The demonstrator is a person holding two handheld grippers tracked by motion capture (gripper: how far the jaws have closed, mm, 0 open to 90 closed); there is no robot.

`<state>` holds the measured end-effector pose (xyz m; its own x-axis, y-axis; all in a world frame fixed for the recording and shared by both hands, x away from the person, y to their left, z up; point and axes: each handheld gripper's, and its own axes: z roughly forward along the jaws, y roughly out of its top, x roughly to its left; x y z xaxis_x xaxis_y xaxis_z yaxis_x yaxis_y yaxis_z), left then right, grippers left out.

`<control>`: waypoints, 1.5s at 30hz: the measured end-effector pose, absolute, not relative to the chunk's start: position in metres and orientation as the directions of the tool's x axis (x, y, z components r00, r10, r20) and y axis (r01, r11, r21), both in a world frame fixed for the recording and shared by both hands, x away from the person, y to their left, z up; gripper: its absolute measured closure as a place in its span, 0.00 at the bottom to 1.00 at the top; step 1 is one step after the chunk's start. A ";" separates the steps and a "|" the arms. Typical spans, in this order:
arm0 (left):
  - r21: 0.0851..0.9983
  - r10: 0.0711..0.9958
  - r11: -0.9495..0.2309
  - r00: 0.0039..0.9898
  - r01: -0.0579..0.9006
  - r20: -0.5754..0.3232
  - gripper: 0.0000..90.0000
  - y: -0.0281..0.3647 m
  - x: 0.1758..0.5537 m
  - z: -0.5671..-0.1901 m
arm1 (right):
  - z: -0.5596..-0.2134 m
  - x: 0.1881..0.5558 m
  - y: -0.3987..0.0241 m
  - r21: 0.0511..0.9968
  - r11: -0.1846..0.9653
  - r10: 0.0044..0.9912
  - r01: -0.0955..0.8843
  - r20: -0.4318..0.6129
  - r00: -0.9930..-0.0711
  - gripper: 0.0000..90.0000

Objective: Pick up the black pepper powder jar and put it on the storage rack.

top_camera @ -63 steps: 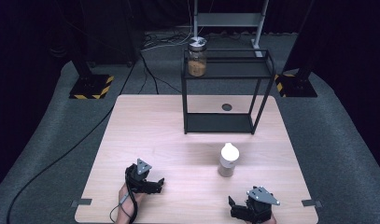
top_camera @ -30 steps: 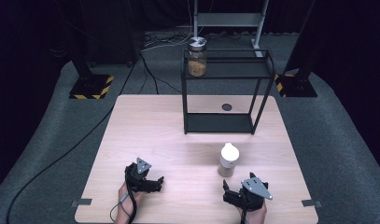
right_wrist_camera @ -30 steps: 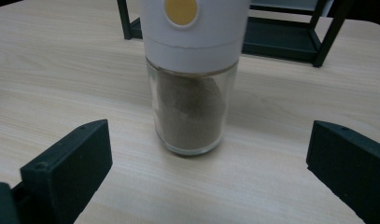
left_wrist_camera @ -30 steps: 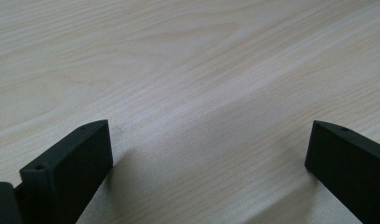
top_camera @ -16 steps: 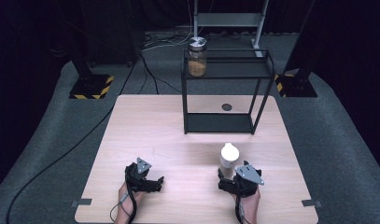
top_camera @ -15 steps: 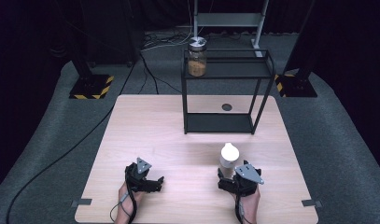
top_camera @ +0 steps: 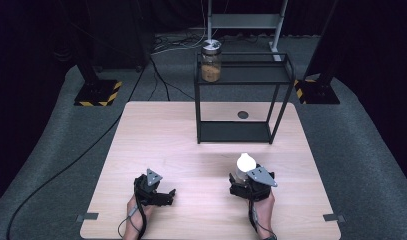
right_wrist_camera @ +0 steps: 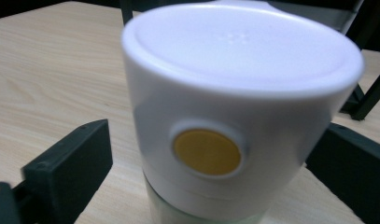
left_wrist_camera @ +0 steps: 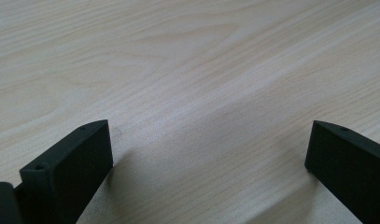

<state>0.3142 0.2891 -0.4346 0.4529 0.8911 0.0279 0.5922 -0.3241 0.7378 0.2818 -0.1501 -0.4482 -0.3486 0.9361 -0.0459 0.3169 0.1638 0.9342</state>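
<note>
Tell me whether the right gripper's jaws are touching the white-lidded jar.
Apart on one side at least. In the right gripper view the white-lidded jar stands between the jaws of the right gripper, which have just been closing; table shows between the left-hand jaw and the lid.

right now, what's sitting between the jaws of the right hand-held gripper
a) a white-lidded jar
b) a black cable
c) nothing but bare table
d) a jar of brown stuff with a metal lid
a: the right hand-held gripper has the white-lidded jar between its two black jaws, with a gap showing at the left jaw, so it is not clamped yet; the jaws have just been closing around it.
</note>
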 end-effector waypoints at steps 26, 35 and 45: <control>0.736 0.885 -0.329 0.465 0.591 0.022 0.01 0.290 0.316 -0.434 | -0.443 0.278 -0.174 0.951 0.095 0.932 0.294 0.019 -0.363 0.33; 0.738 0.885 -0.329 0.465 0.590 0.023 0.01 0.290 0.316 -0.435 | -0.428 0.277 -0.183 0.957 0.097 0.931 0.273 0.010 -0.365 0.33; 0.738 0.885 -0.329 0.464 0.589 0.025 0.01 0.290 0.316 -0.435 | -0.408 0.279 -0.187 0.964 0.114 0.930 0.240 -0.019 -0.367 0.33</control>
<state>0.3159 0.2898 -0.4348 0.4643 0.8853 0.0245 0.5889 -0.3293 0.7381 0.2790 -0.1868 -0.4083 -0.3672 0.9300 -0.0186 0.2401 0.1141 0.9640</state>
